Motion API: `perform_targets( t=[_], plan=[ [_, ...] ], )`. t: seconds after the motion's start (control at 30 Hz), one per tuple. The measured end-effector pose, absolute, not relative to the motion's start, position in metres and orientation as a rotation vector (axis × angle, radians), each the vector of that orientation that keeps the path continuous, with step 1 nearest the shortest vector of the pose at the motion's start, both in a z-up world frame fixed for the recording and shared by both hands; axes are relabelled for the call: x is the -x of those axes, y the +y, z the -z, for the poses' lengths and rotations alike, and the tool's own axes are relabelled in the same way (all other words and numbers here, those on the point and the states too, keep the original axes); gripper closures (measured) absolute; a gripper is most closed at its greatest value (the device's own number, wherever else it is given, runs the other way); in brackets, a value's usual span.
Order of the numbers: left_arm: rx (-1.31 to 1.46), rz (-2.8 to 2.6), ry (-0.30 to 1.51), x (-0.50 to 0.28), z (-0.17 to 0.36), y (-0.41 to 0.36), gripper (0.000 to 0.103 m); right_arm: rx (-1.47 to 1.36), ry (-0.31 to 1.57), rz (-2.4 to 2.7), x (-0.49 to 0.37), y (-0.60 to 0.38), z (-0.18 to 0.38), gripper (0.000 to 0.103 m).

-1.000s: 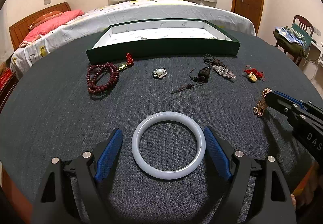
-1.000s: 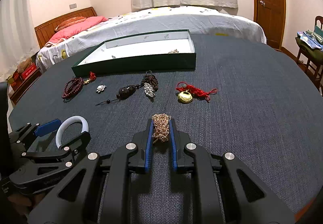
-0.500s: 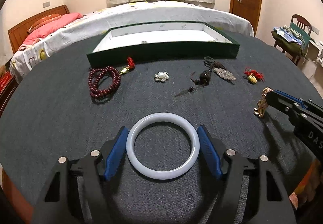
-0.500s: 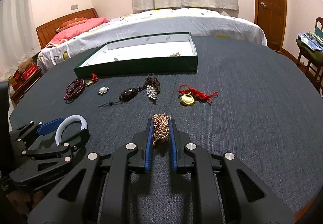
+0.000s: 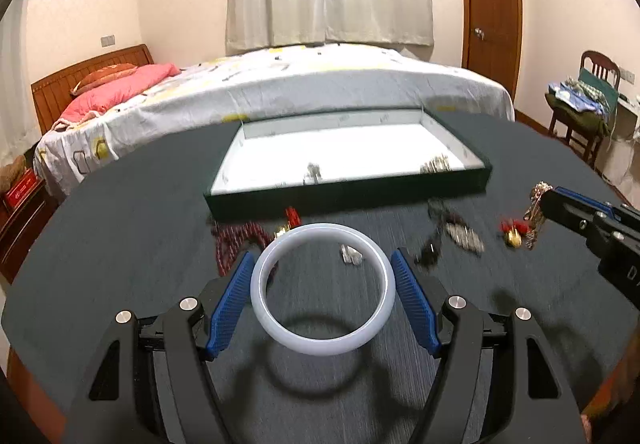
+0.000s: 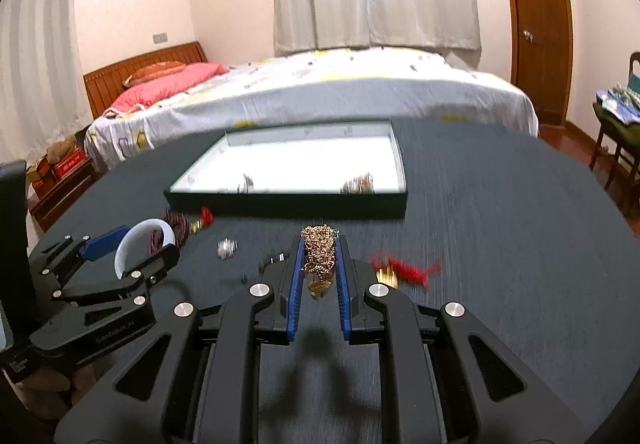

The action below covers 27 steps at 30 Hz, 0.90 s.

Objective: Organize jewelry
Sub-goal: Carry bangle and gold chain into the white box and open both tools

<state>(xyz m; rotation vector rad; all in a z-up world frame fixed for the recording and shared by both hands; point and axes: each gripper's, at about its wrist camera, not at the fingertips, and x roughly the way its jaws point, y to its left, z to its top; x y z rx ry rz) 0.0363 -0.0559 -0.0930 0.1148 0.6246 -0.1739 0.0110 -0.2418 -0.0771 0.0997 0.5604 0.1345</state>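
My left gripper (image 5: 323,272) is shut on a white jade bangle (image 5: 280,328) and holds it above the dark table; its shadow lies below. My right gripper (image 6: 319,244) is shut on a bunched gold chain (image 6: 319,250), also lifted off the table. The green jewelry tray (image 5: 348,196) with a white lining stands ahead, holding two small pieces. On the table lie dark red beads (image 5: 236,240), a small silver brooch (image 5: 352,255), a dark pendant (image 5: 452,234) and a gold charm with red cord (image 6: 400,270).
The round table (image 6: 500,264) is covered in dark cloth. A bed (image 5: 280,84) stands behind it. A chair with clothes (image 5: 584,108) is at the right. The right gripper shows in the left wrist view (image 5: 538,204).
Both grippers have risen off the table and moved toward the tray. The bangle, earlier flat on the table between open fingers, is now clamped and lifted. The gold chain stayed gripped.
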Motion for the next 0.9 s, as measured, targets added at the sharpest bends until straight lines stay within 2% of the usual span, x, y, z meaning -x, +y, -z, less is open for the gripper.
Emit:
perform_targets(
  t=[0.53, 0.73, 0.9],
  plan=[
    [-0.077, 0.145, 0.530, -0.145, 0.043, -0.034, 0.035, -0.068, 0.393, -0.196, -0.109, -0.218, 0.007, 0.088],
    [-0.082, 0.140, 0.497, -0.181, 0.036, -0.036, 0.035, -0.074, 0.368, -0.197, -0.144, -0.218, 0.002, 0.088],
    [-0.103, 0.140, 0.512, -0.200, 0.050, -0.038, 0.035, -0.097, 0.417, -0.192, -0.173, -0.220, 0.022, 0.088]
  ],
)
